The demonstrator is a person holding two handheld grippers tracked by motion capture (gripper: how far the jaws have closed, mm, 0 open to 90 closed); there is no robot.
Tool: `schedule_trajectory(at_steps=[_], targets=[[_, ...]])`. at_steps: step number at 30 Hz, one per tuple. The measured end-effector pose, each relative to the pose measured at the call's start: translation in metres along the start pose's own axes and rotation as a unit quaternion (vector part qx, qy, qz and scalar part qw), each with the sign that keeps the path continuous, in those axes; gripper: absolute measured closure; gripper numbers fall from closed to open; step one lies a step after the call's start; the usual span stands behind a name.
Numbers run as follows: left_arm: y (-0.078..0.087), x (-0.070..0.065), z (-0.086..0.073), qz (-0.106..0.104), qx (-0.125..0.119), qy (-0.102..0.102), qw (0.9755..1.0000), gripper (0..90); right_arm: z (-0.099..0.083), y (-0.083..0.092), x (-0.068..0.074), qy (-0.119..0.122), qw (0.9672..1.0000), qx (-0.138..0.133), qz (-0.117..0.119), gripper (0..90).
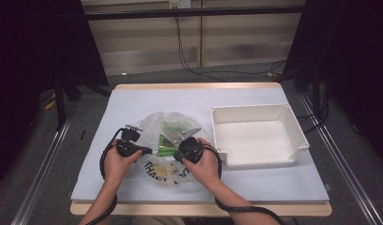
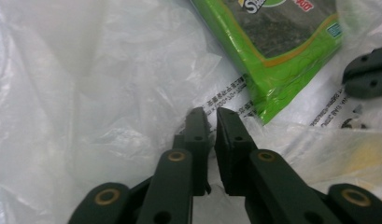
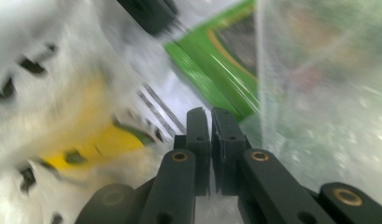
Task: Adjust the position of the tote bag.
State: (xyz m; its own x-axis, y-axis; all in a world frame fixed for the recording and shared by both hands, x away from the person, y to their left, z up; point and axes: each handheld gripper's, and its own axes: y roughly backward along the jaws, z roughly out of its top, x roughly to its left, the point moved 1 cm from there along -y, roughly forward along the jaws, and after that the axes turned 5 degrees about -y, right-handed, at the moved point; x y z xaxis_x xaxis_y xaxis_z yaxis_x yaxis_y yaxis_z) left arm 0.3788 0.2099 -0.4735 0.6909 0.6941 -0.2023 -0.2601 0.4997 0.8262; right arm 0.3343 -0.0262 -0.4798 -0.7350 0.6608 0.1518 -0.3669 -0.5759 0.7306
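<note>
Plastic bag point(image 1: 166, 145) lies on the table point(image 1: 133, 101), left of the white bin point(image 1: 254, 136). My left gripper point(image 2: 211, 112) has its fingers closed on the film; my right gripper point(image 3: 210, 111) pinches it too, I think to spread the mouth around the green packet point(image 2: 282, 42).
</note>
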Motion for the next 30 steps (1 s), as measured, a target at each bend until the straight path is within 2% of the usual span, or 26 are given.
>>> schedule_trajectory(at_steps=[2, 5, 10, 12, 16, 20, 22, 23, 25, 27, 28, 29, 30], targets=[[0.001, 0.002, -0.002, -0.002, -0.001, -0.002, 1.0000, 86.6, -0.006, 0.005, -0.005, 0.002, 0.9999, 0.005, -0.015, 88.4], [0.002, 0.003, -0.003, 0.000, -0.002, -0.003, 1.0000, 87.4, -0.011, 0.008, -0.010, 0.000, 0.9998, 0.009, -0.019, 89.4], [0.003, 0.005, -0.004, 0.005, -0.001, -0.007, 1.0000, 88.1, -0.017, 0.012, -0.008, -0.003, 0.9992, 0.011, -0.038, 90.0], [0.003, 0.003, -0.004, 0.006, 0.002, -0.010, 0.9999, 88.3, -0.020, 0.012, -0.007, -0.014, 0.9992, -0.002, -0.037, 90.0], [0.004, 0.005, -0.005, 0.008, 0.000, -0.001, 1.0000, 89.0, -0.020, 0.011, -0.007, -0.013, 0.9991, -0.007, -0.040, 90.0], [0.008, 0.009, -0.007, 0.014, 0.006, -0.007, 0.9999, 89.4, -0.018, 0.006, -0.006, -0.010, 0.9991, -0.014, -0.038, 90.0], [0.008, 0.010, -0.009, 0.014, -0.003, 0.004, 0.9999, 89.4, -0.016, 0.004, -0.005, -0.015, 0.9993, -0.016, -0.030, 90.0], [0.009, 0.012, -0.009, 0.016, 0.004, -0.001, 0.9999, 89.4, -0.015, 0.002, -0.006, -0.014, 0.9993, -0.019, -0.029, 90.0], [0.011, 0.014, -0.010, 0.023, 0.005, 0.002, 0.9997, 89.4, -0.011, -0.003, -0.006, -0.024, 0.9992, -0.025, -0.019, 90.0], [0.013, 0.017, -0.013, 0.018, 0.001, 0.005, 0.9998, 89.3, -0.010, -0.005, -0.006, -0.027, 0.9991, -0.025, -0.019, 90.0], [0.013, 0.017, -0.014, 0.018, -0.001, 0.006, 0.9998, 88.4, -0.008, -0.007, -0.006, -0.021, 0.9993, -0.025, -0.016, 90.0], [0.013, 0.018, -0.014, 0.010, -0.003, 0.012, 0.9999, 88.4, -0.008, -0.007, -0.006, -0.021, 0.9993, -0.025, -0.016, 90.0], [0.013, 0.017, -0.014, 0.003, -0.006, 0.022, 0.9997, 76.7, -0.008, -0.006, -0.006, -0.018, 0.9994, -0.025, -0.016, 90.0]])
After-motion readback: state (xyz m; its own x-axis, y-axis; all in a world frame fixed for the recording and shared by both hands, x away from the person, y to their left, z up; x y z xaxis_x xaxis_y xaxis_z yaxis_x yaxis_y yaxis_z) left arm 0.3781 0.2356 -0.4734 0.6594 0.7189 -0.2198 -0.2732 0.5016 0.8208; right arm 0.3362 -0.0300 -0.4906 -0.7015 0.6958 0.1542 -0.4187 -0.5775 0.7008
